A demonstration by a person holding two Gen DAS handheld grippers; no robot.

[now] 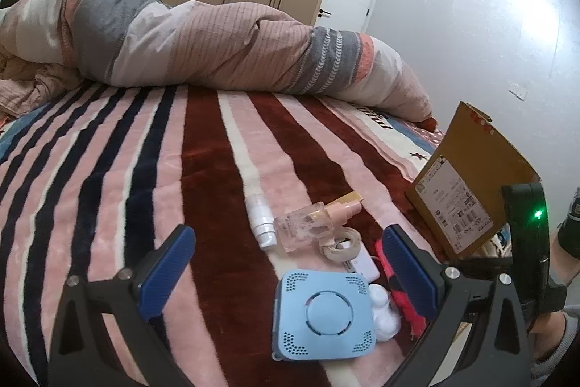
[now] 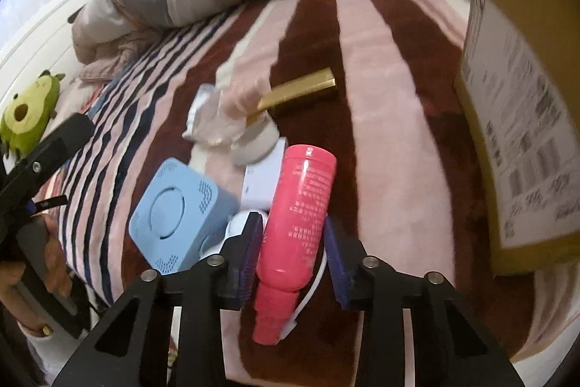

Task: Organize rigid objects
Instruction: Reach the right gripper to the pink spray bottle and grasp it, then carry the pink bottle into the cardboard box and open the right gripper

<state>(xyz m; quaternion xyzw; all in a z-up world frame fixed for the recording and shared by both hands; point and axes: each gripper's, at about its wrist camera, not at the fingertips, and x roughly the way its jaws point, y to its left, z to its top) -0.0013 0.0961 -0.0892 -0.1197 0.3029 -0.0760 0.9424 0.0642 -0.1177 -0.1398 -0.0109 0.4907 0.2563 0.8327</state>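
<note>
Left wrist view: the left tongs (image 1: 286, 256) stood wide apart and empty above the bed (image 1: 217, 147); the blue box (image 1: 322, 314) lay just ahead between their tips, while the red bottle (image 1: 402, 292) lay at the right finger, largely hidden.

Right wrist view: the right tongs (image 2: 293, 242) bracketed the red bottle (image 2: 301, 209), its long axis running along the fingers, cap toward the camera; whether the pads pressed it could not be told; the cardboard box (image 2: 525, 147) stood to the right, the likely destination, nearer this arm.

Striped blanket (image 1: 203, 169) under blue box (image 1: 322, 314), tape roll (image 1: 340, 243), cardboard box (image 1: 467, 191), quilt (image 1: 203, 46).
</note>
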